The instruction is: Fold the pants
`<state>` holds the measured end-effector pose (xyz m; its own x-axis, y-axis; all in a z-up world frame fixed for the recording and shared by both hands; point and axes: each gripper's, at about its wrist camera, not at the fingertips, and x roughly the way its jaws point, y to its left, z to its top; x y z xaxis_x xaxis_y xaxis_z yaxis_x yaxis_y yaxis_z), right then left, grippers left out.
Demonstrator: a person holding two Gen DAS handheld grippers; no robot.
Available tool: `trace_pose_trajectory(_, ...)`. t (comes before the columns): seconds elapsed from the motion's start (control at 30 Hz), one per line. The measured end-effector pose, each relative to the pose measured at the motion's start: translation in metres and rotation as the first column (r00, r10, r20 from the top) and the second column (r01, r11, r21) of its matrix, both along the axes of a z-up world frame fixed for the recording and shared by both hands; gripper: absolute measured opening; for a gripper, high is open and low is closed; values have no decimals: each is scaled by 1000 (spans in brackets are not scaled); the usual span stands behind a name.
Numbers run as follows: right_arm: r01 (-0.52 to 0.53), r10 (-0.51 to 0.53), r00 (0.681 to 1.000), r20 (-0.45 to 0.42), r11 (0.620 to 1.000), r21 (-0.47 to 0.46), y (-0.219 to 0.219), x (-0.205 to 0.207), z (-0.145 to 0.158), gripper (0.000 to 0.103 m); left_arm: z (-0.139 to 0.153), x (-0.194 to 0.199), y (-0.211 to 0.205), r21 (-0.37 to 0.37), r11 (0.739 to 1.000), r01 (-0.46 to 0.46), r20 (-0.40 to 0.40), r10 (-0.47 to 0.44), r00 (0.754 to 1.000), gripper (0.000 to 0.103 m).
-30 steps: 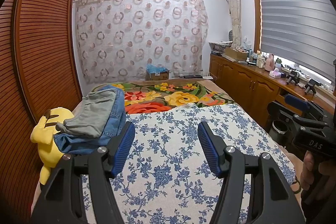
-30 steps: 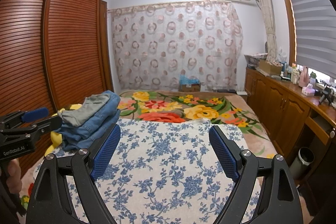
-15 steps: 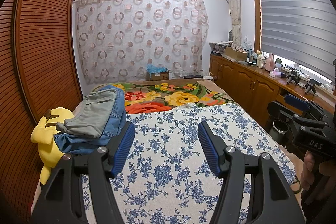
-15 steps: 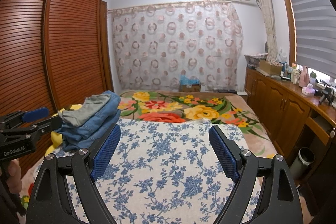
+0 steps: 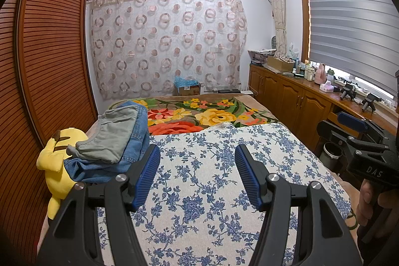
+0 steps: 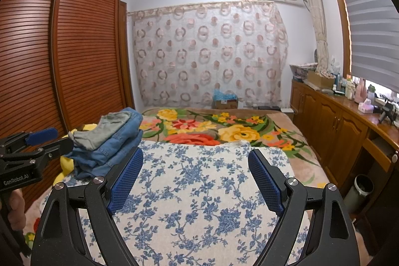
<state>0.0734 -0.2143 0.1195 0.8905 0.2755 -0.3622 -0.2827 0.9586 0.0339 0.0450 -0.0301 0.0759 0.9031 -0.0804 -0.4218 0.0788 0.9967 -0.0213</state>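
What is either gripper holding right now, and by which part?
Nothing: the left gripper and right gripper both have jaws open above the bedspread.

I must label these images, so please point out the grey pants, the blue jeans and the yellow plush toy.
grey pants (image 5: 112, 133), left wrist view, middle of top fabric.
blue jeans (image 6: 117, 146), right wrist view, folded side.
yellow plush toy (image 5: 56, 166), left wrist view, body.

Faded denim jeans (image 5: 134, 153), soft grey cotton pants (image 5: 112, 138), glossy slatted wood wardrobe (image 5: 49, 61), matt black plastic tongs (image 5: 197, 176)
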Motion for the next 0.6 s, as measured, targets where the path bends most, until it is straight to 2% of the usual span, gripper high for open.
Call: trace_pose_trajectory(0.6,-3,3,1000,-5,1000,3,0,-1,0,88,0,0,0,1,1000,1,2,-1,1000,62)
